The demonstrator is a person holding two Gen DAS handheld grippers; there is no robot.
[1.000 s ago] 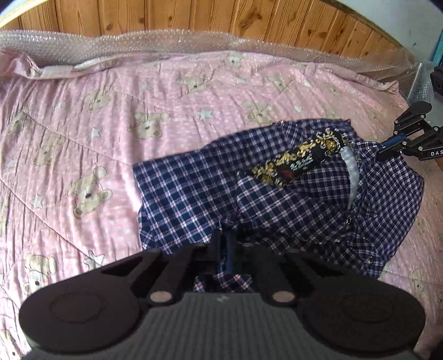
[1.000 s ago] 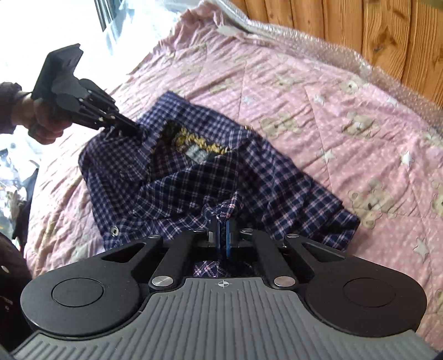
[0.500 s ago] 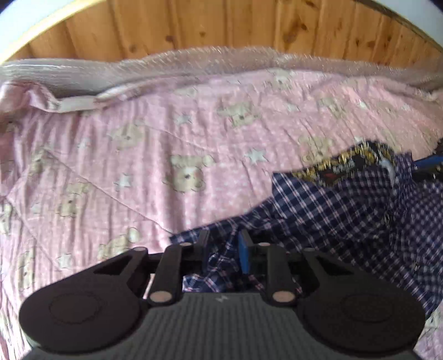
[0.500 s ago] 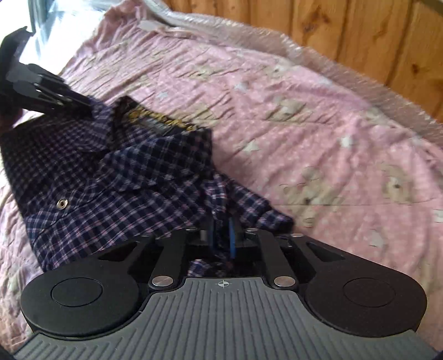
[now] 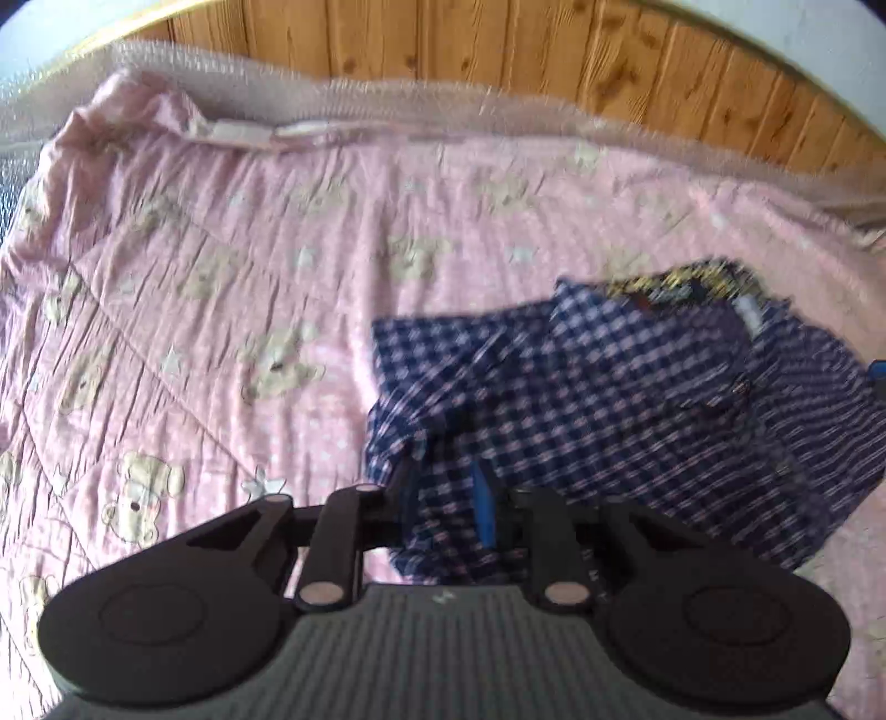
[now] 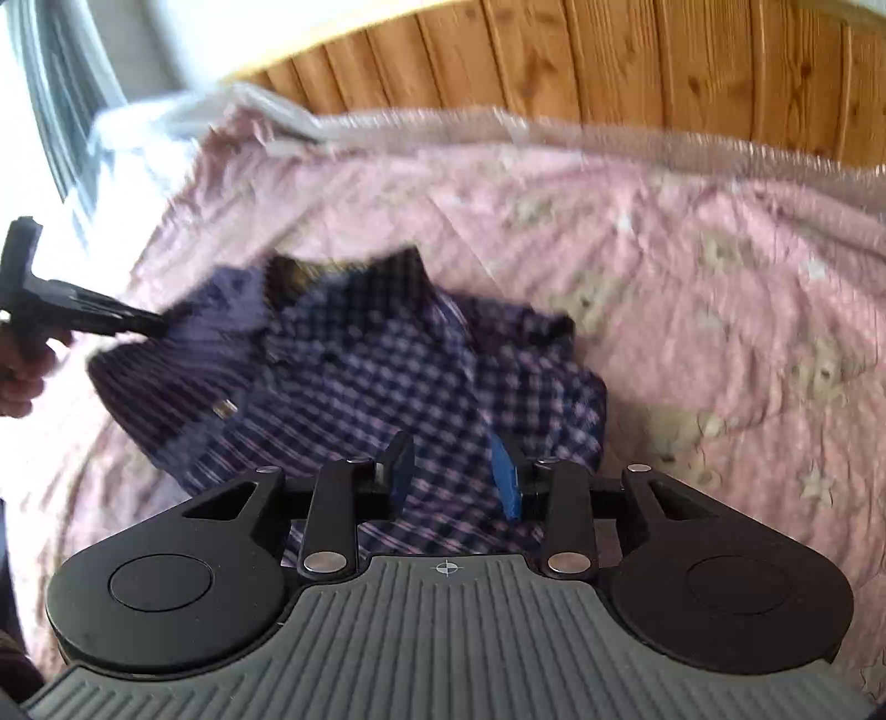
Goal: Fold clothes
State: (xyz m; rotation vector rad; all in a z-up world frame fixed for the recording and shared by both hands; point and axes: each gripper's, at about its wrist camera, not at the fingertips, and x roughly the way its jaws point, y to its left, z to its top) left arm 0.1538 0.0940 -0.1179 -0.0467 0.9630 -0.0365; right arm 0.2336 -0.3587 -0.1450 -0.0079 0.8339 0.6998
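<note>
Left wrist view: shirt (image 5: 637, 387) crumpled right of bare pink quilt (image 5: 221, 277), left hand-held gripper (image 5: 443, 498) opening, right hand-held gripper (image 6: 451, 471) closing.

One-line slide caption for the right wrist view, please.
Right gripper, jaws closing but apart, above plaid shirt on pink bear-print quilt.

Shirt (image 5: 637, 399) on quilt (image 5: 221, 277); wood wall (image 5: 498, 50) behind.

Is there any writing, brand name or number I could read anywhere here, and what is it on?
No readable text in either view.
Gold-patterned band inside the shirt collar: too blurred to read.
White tag beside it: too blurred.
Small crosshair sign on the right gripper's grey housing: a symbol, no letters.
</note>
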